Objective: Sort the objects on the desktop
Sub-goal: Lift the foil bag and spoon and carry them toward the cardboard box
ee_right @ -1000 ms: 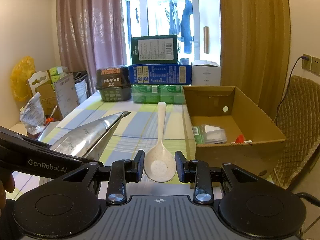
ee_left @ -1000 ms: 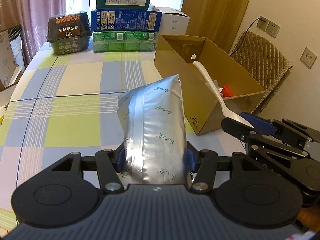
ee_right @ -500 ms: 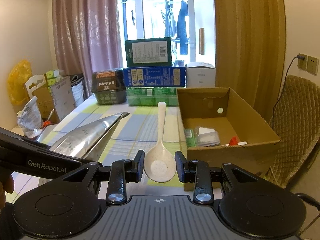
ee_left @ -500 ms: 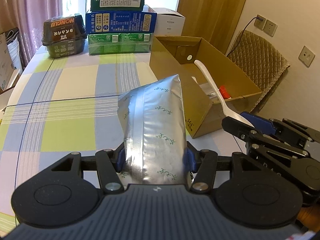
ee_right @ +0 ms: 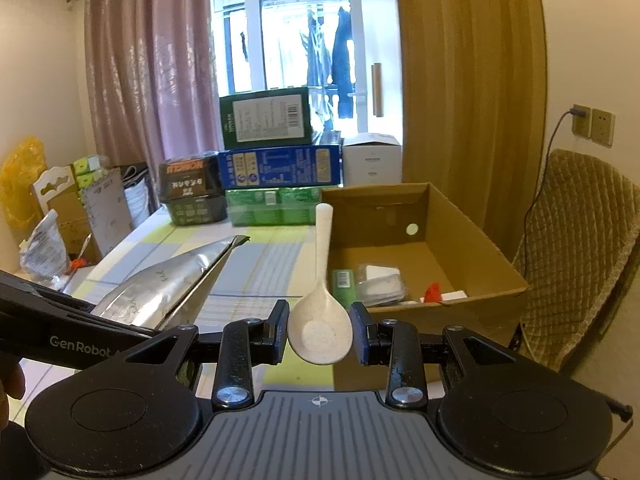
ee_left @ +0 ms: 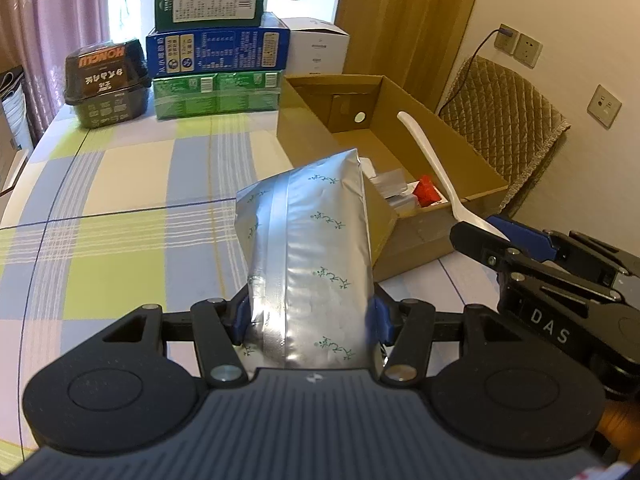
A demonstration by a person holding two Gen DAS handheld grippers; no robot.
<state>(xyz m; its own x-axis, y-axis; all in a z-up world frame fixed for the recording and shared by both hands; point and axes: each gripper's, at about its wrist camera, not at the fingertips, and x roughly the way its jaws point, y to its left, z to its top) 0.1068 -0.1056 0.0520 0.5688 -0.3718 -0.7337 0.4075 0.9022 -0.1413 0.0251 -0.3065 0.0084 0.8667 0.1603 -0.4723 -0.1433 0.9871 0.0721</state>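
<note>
Foil pouch sits clamped in my left gripper; my right gripper pinches the spoon, box at two o'clock.

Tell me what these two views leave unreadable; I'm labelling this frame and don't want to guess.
- Cardboard box contents, left wrist view: partly behind the silver pouch and the near wall.
- Small items in the box, right wrist view: too small to identify.
- Pouch bottom, left wrist view: hidden by the left gripper.
- Blue carton print: too small.
</note>
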